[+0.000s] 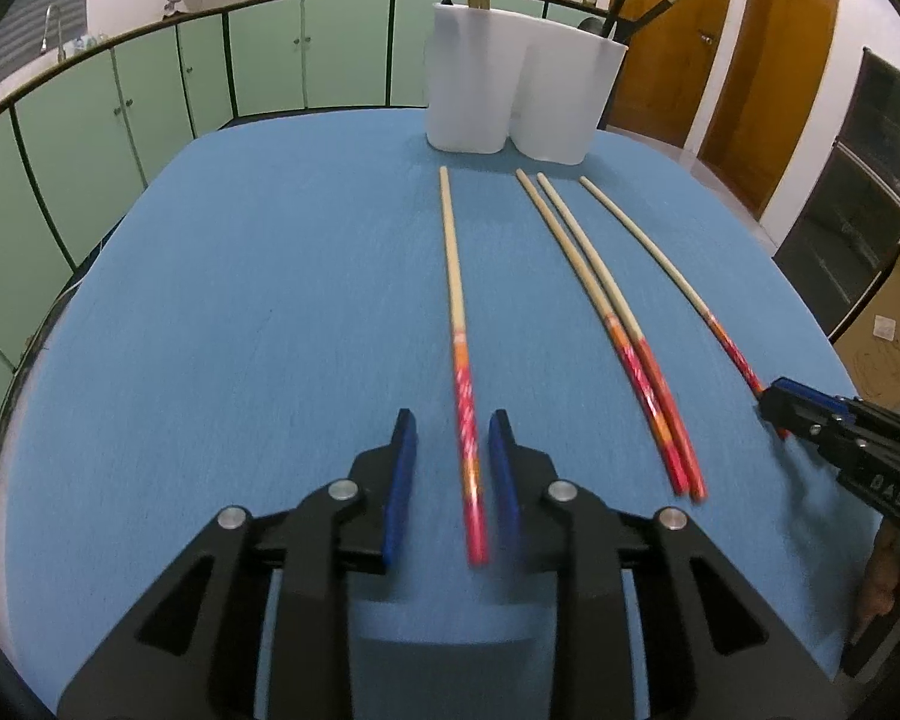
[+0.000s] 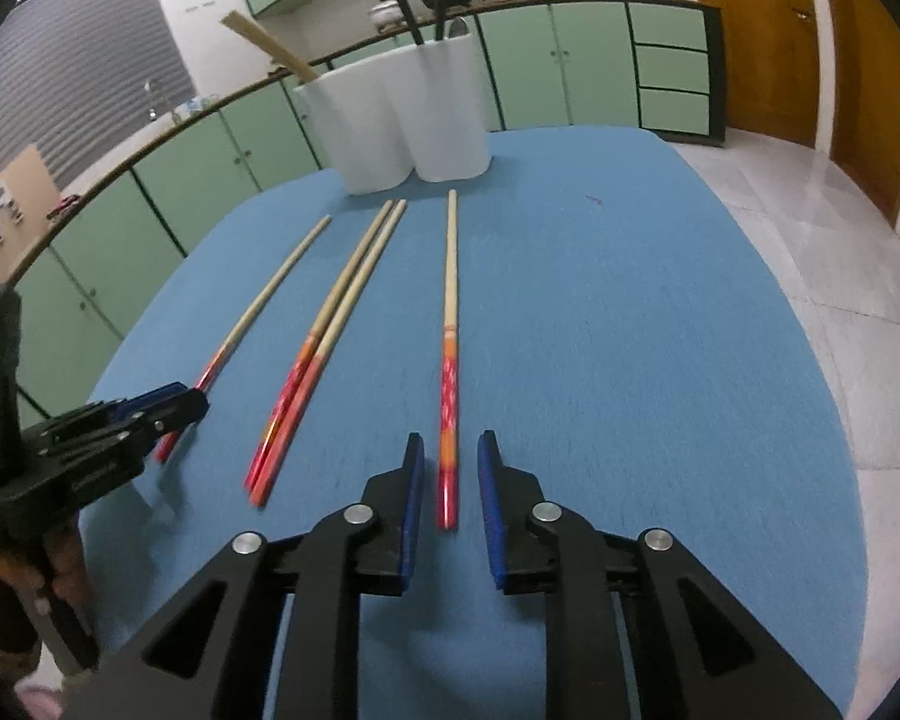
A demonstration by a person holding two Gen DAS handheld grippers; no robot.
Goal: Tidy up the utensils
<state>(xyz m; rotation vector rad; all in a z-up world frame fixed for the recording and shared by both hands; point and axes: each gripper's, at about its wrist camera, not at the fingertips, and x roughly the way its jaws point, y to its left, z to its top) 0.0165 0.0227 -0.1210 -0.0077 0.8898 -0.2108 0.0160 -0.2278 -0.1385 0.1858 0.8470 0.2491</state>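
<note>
left gripper (image 1: 447,426): black, blue pads, jaws parted, released; nothing clamped. The red end of a chopstick lies between the pads, neither pad pressing it.
left chopstick (image 1: 457,324): bamboo with red-orange patterned handle, flat on the blue tablecloth (image 1: 240,300); long axis runs 6 to 12 o'clock, in line with the fingers, handle end nearest.
right gripper (image 2: 448,450): same build, jaws parted, released; its own red-handled bamboo chopstick (image 2: 450,324) lies in the gap, untouched, axis also 6 to 12 o'clock.
middle pair (image 1: 618,324): two matching chopsticks side by side, touching, between the two grippers; at 1 o'clock from the left gripper, 11 o'clock from the right.
nearer hand: each gripper sits over its own outer stick; the pair is about equally near both.
holder (image 1: 516,96): white two-lobed plastic utensil caddy at 12 o'clock, far end of the table, just past the stick tips; pale bamboo sticks in one lobe, black ones in the other.
key relation: sticks already point at the holder; closing would likely pinch the handle ends.
left view only: right gripper seen from the side at 3 o'clock, over its stick's end.
right view only: left gripper at 9 o'clock with a hand (image 2: 60,564) on its grip.
</note>
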